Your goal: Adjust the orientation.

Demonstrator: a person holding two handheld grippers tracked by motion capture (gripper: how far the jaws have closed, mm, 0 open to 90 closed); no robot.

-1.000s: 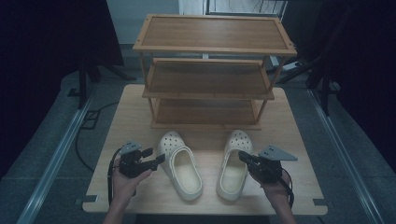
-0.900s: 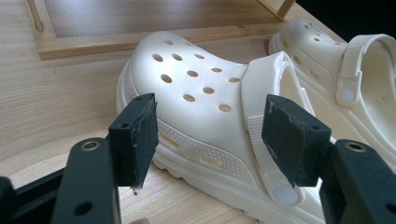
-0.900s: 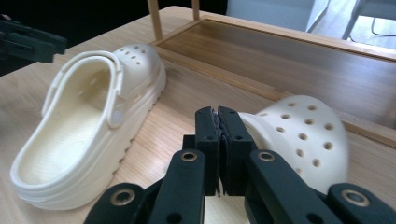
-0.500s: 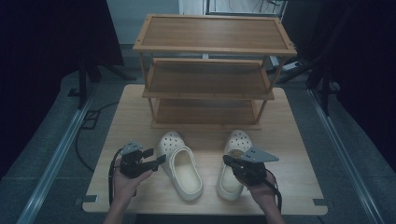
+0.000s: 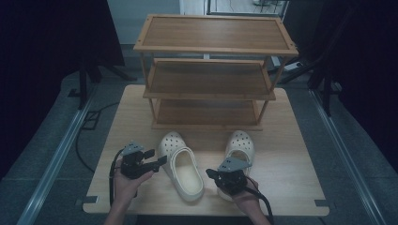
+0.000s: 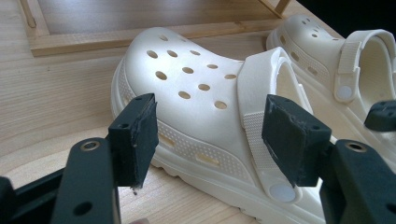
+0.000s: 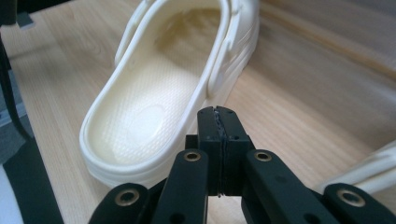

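Two cream clogs (image 5: pixel 181 166) unmoved, right claw (image 7: pixel 218 114) now between them, pressed shut, empty, left claw (image 6: pixel 210 140) still wide.

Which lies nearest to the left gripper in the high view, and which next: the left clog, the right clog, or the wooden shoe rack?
1. Left clog: just beside the open left gripper, by its jaw tips.
2. Right clog: farther across the table, by the right gripper.
3. Wooden shoe rack: at the table's far edge.
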